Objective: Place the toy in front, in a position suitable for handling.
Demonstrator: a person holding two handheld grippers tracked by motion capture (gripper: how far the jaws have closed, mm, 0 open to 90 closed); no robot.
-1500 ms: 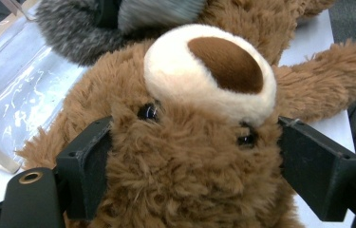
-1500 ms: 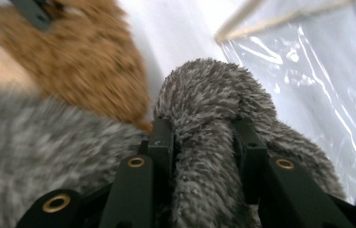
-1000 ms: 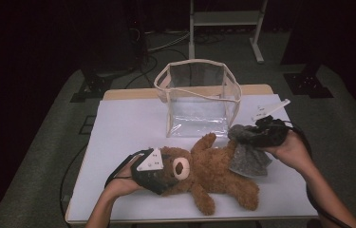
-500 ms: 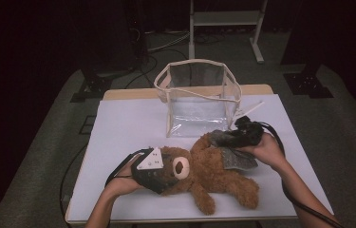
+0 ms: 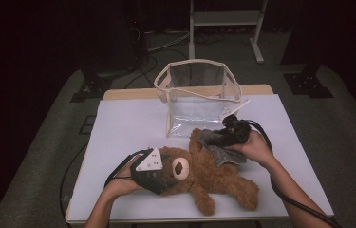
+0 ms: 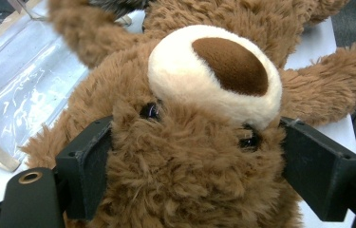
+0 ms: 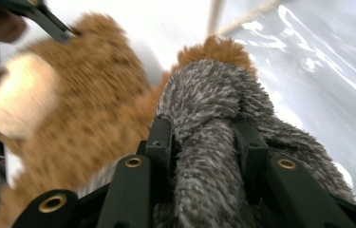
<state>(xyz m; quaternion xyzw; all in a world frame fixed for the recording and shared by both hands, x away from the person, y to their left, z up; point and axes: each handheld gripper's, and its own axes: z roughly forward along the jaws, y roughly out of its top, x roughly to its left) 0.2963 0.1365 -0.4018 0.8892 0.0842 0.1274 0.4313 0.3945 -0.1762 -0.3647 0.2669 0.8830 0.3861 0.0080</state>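
A brown teddy bear lies on its back on the white bench, just in front of a clear plastic bag. The left tool clamps the bear's head; the right tool pinches a grey furry cloth — draped over the bear's raised arm, beside the bag.

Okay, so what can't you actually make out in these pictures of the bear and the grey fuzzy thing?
- Grey fuzzy item: what it is; bunched in the right gripper, lower part cut off by the right gripper view's edge.
- Teddy bear: its head's back and sides, covered by the left gripper in the high view.
- Clear bag: its inside; glare, too small.
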